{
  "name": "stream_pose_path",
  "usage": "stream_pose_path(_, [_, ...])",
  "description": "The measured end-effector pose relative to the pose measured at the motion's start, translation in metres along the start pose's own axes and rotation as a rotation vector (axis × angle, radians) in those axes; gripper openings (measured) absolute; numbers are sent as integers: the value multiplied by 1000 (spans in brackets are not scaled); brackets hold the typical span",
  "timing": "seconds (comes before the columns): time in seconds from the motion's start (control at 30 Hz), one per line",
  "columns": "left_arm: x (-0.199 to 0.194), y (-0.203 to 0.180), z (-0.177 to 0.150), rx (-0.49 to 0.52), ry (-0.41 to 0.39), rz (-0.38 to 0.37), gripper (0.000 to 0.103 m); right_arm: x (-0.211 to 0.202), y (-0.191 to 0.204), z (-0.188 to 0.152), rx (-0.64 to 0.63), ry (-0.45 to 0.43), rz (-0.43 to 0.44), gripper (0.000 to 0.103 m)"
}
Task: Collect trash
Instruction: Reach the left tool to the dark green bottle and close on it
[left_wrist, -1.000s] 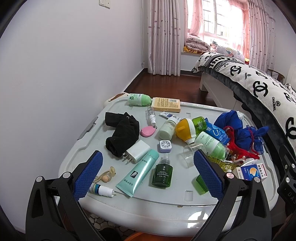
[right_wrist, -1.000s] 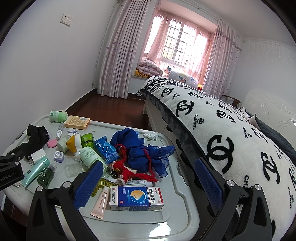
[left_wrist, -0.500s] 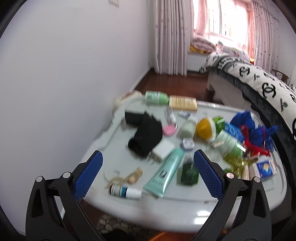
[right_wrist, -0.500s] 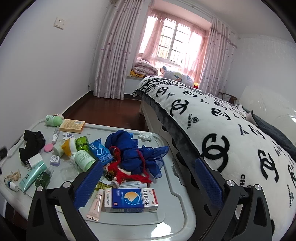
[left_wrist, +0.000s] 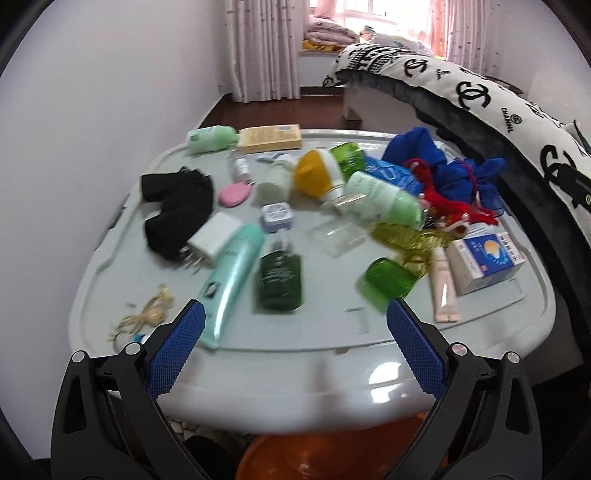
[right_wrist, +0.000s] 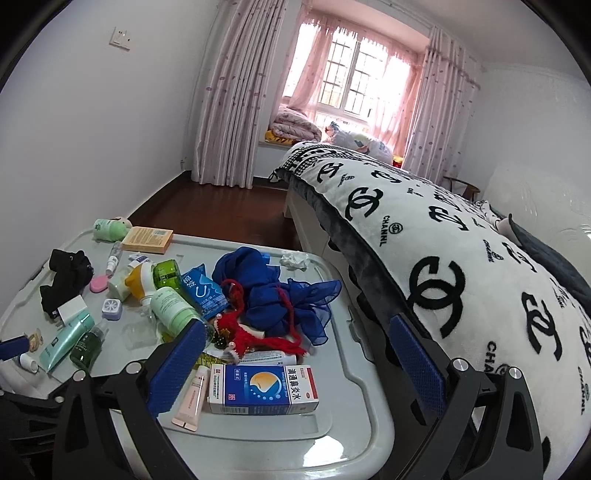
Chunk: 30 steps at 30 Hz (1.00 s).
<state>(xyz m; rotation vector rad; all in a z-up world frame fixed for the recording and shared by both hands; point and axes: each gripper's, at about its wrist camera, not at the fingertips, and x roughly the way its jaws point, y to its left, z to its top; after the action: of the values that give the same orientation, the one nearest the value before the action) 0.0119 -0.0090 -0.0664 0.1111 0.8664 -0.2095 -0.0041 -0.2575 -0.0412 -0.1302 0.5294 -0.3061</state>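
A grey plastic bin lid (left_wrist: 325, 376) serves as a table and is covered with clutter: a teal tube (left_wrist: 236, 273), a dark green bottle (left_wrist: 280, 275), a blue and white medicine box (left_wrist: 484, 262), a pink tube (left_wrist: 443, 284), a crumpled tissue (right_wrist: 293, 260) and a clear cup (left_wrist: 340, 236). My left gripper (left_wrist: 293, 332) is open and empty above the lid's near edge. My right gripper (right_wrist: 295, 354) is open and empty over the lid's right side, above the medicine box (right_wrist: 264, 387).
A black cloth (left_wrist: 177, 206), a white charger (left_wrist: 214, 238), a blue scarf (right_wrist: 273, 291) with red string, and several bottles lie on the lid. A bed with a black and white blanket (right_wrist: 461, 266) runs along the right. A white wall (left_wrist: 92, 129) is left. An orange object (left_wrist: 317, 458) sits under the lid.
My left gripper has swung right and tilted down towards the lid's near edge; its view is blurred by motion. My right gripper has drawn back and up a little. Both stay open.
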Motion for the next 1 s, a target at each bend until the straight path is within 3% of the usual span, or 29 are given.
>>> stream_pose_path(0.3, [49,-3,5,-22,115,2,96,2,-7,2,29,17,20,98])
stream_pose_path(0.5, [67,-11,11,23,115,22,94,3,-8,2,32,20,22,98])
stream_pose_path(0.63, [77,-9,14,2,124,3,91,5,-12,3,42,32,23,98])
stream_pose_path(0.67, [79,-8,14,-5,125,-2,80,6,-13,3,45,34,22,98])
stream_pose_path(0.7, [82,-6,15,-12,128,-6,61,6,-14,3,48,35,22,98])
stream_pose_path(0.77, [87,-1,15,-37,135,2,43,7,-15,3,51,37,23,98])
stream_pose_path(0.87, [88,6,18,-51,124,12,30,7,-16,3,50,35,22,98])
stream_pose_path(1.0, [89,7,18,-56,111,8,30,7,-16,3,47,33,22,98])
